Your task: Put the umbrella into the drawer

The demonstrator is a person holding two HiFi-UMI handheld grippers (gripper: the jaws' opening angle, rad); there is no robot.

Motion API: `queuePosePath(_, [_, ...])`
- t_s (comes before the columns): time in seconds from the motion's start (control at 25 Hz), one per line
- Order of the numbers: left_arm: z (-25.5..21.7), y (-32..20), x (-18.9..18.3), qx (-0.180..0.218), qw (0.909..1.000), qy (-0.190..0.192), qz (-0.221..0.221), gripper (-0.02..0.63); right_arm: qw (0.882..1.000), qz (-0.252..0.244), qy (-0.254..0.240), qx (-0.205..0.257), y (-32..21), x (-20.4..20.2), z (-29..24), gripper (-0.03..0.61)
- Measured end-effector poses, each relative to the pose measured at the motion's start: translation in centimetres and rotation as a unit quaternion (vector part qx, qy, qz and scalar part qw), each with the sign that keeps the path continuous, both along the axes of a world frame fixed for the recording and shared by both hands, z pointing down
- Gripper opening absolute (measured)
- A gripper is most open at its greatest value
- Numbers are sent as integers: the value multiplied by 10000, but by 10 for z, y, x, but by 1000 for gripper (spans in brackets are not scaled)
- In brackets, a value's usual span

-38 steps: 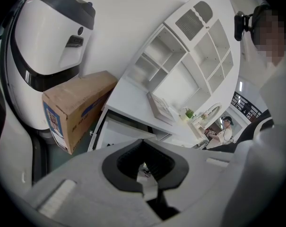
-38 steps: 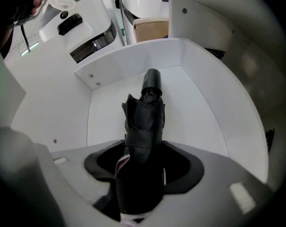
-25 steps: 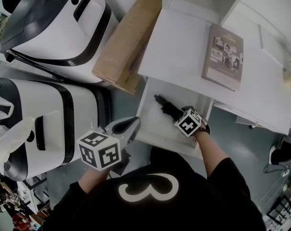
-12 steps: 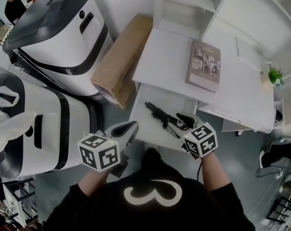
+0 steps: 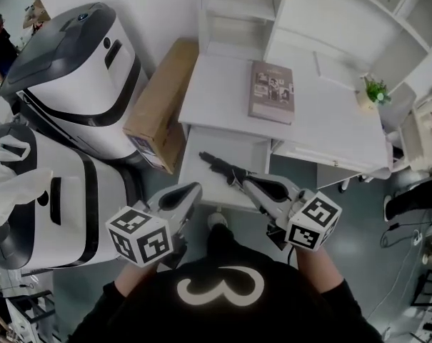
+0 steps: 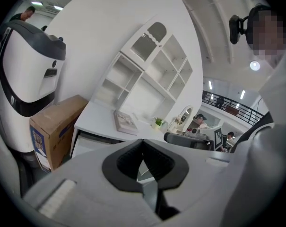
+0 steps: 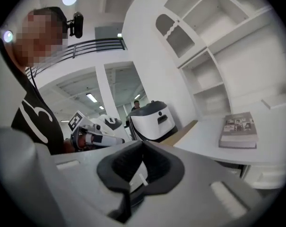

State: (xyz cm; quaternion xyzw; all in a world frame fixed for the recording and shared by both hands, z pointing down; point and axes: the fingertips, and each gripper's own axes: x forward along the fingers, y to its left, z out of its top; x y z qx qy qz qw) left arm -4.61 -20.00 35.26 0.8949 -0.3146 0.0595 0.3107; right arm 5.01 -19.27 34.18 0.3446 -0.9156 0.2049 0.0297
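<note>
From the head view, the umbrella (image 5: pixel 217 166) lies in the open drawer (image 5: pixel 201 191), under the front edge of the surface (image 5: pixel 323 120). Its long axis runs slantwise, the far end toward the upper left and the near end toward my right gripper (image 5: pixel 253 186). That gripper is clearly the nearer one; its tip overlaps the umbrella's near end in this view, though I judge it to be above the umbrella and not touching it. My left gripper (image 5: pixel 193 190) sits off to the drawer's left front corner, apart from the umbrella.

In the left gripper view, my jaws are pressed together with nothing between them. They look out over the surface and a book (image 6: pixel 125 122) on it.

In the right gripper view, the jaws are likewise closed and empty. The umbrella is out of sight here, so it must lie below where they point.

With the umbrella already inside, I judge that closing the drawer is what remains.
</note>
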Motion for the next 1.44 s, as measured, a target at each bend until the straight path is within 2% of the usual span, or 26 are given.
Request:
queuePosePath(0.2, [-24,17,-2,363,9993,30,6,9,9991,97,202,356,22,0,-15,3])
queuePosePath(0.44, [-35,34,6,642,9978,-44,153,9,9993,70,-129,331,37,-3,-20,3])
queuePosePath(1.2, [-12,33,24,381,9986,-173,320,9,10000,3,-25,54,46,0,10,3])
queuePosePath(1.44, [-1,23,29,391,9978,-408,337,9,9999,100,-60,49,33,9,10,3])
